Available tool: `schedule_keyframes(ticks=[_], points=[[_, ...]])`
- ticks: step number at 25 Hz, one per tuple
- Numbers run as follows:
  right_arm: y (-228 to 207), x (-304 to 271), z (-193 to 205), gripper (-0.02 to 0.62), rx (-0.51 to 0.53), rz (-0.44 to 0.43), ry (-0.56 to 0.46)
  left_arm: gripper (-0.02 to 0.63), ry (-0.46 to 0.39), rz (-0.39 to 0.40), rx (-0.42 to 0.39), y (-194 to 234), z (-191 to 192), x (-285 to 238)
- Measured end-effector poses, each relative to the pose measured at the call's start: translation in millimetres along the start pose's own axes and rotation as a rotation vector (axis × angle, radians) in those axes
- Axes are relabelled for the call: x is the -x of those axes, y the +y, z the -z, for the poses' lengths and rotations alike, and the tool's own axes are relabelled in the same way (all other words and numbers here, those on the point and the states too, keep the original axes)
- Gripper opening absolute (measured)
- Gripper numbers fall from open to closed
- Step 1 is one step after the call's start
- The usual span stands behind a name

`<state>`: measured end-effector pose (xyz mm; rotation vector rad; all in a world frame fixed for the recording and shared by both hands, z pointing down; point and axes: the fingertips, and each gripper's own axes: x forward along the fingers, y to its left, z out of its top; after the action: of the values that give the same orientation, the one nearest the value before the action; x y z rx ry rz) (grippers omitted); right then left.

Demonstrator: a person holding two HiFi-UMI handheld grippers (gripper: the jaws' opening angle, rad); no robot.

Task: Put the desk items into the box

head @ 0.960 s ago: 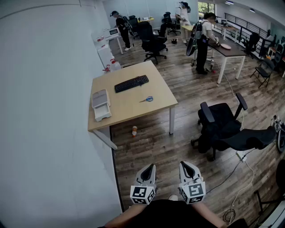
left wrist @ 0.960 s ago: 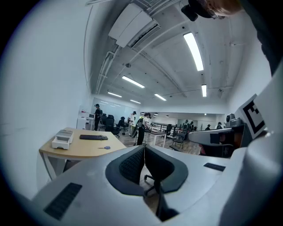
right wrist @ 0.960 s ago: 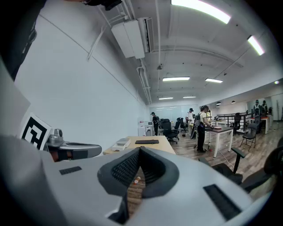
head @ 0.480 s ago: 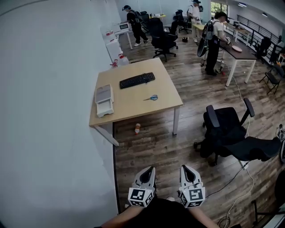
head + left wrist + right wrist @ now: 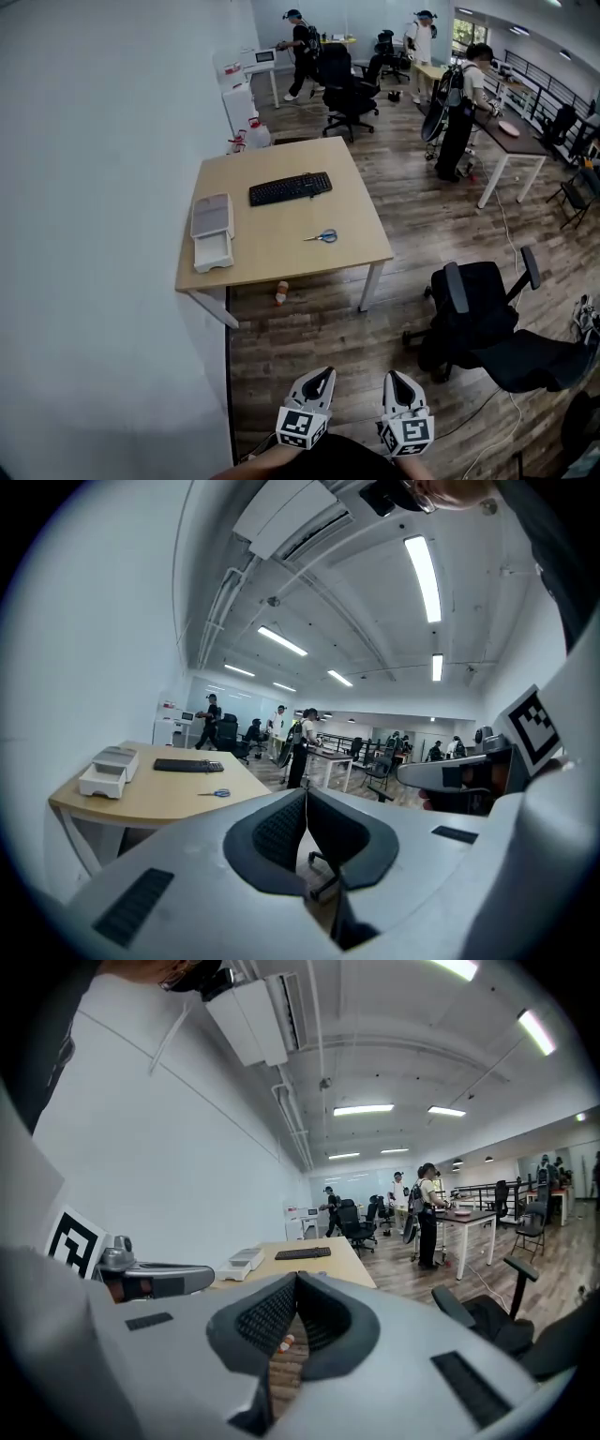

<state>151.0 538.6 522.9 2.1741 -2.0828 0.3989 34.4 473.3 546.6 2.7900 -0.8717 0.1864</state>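
Note:
A black keyboard (image 5: 291, 188), blue-handled scissors (image 5: 322, 236) and a white box (image 5: 212, 231) lie on the wooden desk (image 5: 272, 258), far ahead of me. Both grippers hang low over the floor, well short of the desk. My left gripper (image 5: 321, 374) is shut and empty, its jaws pressed together. My right gripper (image 5: 395, 377) is shut and empty too. The left gripper view has the left gripper (image 5: 305, 792) in front, with the keyboard (image 5: 188, 766), scissors (image 5: 218, 793) and box (image 5: 109, 770) beyond. Past the right gripper (image 5: 296, 1278), the right gripper view shows the keyboard (image 5: 302, 1253) and box (image 5: 243, 1260).
A small bottle (image 5: 280, 293) lies on the floor under the desk's near edge. A black office chair (image 5: 478, 314) stands to the right. A white wall (image 5: 103, 234) runs along the left. Several people, chairs and tables are at the far end of the room.
The head view has shifted and the desk now looks a little nearer and larger. Both grippers sit slightly lower in the picture, still shut and side by side.

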Motion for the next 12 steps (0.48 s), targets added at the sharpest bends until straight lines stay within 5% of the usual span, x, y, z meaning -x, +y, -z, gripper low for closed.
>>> schedule_keyframes(ticks=[12], points=[[-15.9, -162.4, -48.9, 0.060, 0.009, 0.063, 0.037, 0.018, 0.040, 0.052, 0.012, 129.4, -33.0, -109.1]])
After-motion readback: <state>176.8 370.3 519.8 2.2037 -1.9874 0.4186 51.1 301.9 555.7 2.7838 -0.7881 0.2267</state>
